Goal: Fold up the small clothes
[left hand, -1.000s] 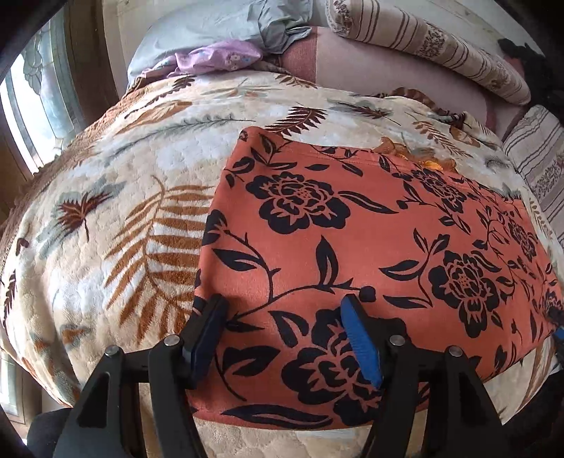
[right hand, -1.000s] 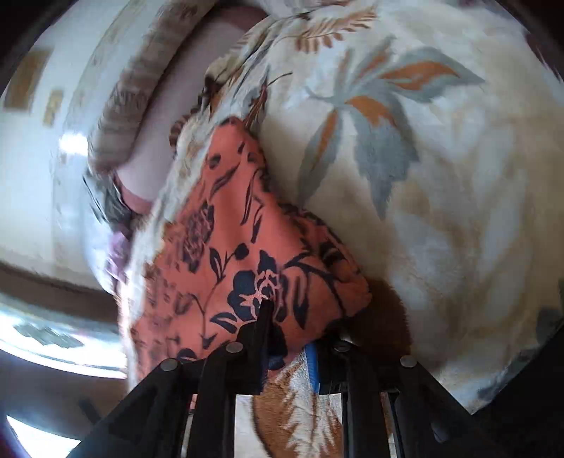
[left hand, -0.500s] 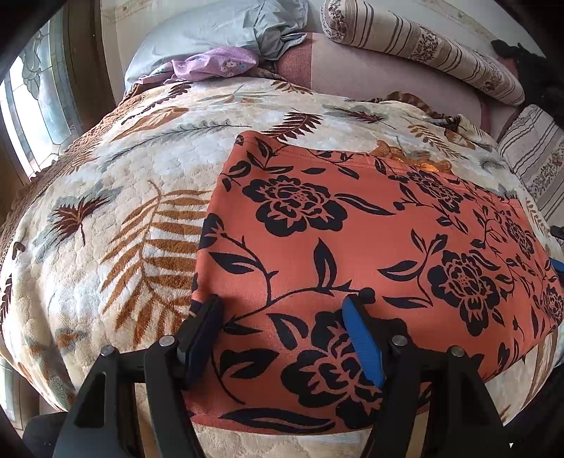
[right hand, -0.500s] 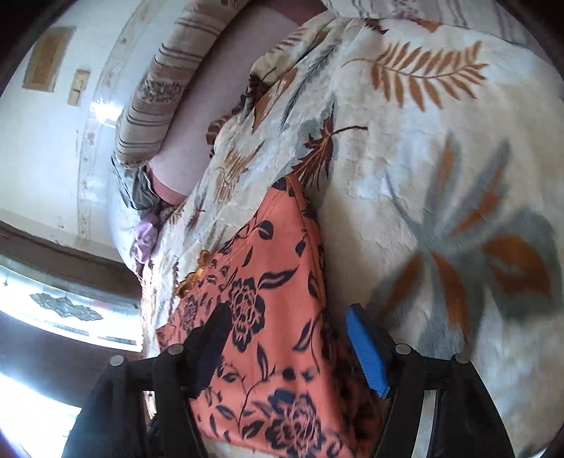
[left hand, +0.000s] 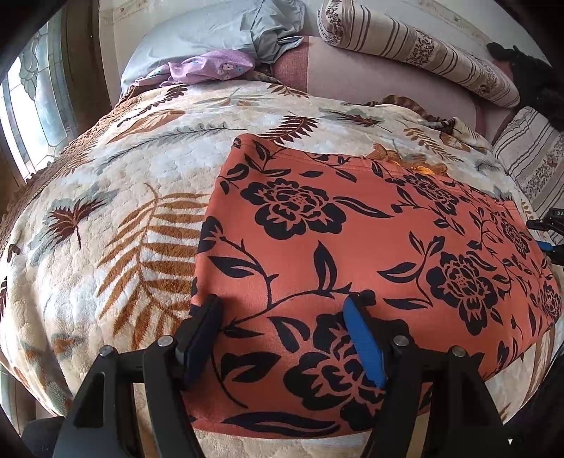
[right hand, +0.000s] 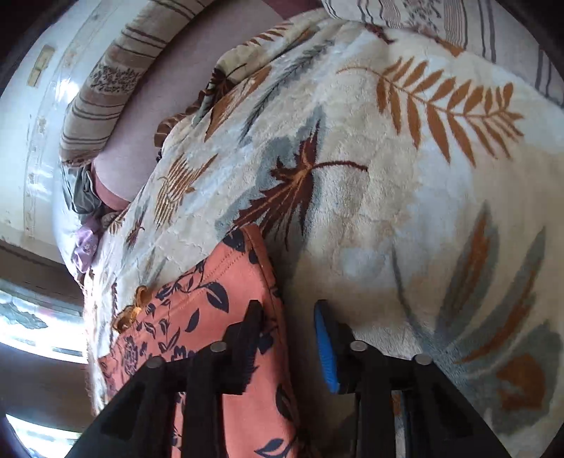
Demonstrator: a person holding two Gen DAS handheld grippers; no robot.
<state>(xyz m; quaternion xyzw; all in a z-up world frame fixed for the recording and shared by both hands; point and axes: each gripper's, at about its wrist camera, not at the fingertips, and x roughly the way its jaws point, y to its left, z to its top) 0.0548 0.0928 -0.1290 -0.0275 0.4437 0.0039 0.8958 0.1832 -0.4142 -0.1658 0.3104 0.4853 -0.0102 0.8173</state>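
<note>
An orange garment with black flowers (left hand: 352, 246) lies spread flat on the leaf-patterned blanket (left hand: 105, 246). My left gripper (left hand: 283, 303) stands open just over the garment's near left corner, nothing pinched between its fingers. In the right wrist view my right gripper (right hand: 287, 310) hovers over the garment's (right hand: 211, 317) right edge. Its jaws are closing; one finger is above the cloth, the blue-padded one above the blanket (right hand: 387, 176), and the pads press on nothing. A small orange bow (right hand: 128, 313) sits at the garment's far hem. The right gripper (left hand: 550, 232) also peeks in at the left wrist view's right edge.
Striped bolster pillows (left hand: 423, 45), a grey-blue pillow (left hand: 211, 31) and a purple cloth (left hand: 211, 65) lie at the head of the bed. A window (left hand: 31, 105) is on the left. A dark object (left hand: 528, 70) sits at the far right corner.
My right gripper let go of the garment's corner, opened, and moved along its right edge toward the far hem. The garment lies flatter there. The left gripper kept still.
</note>
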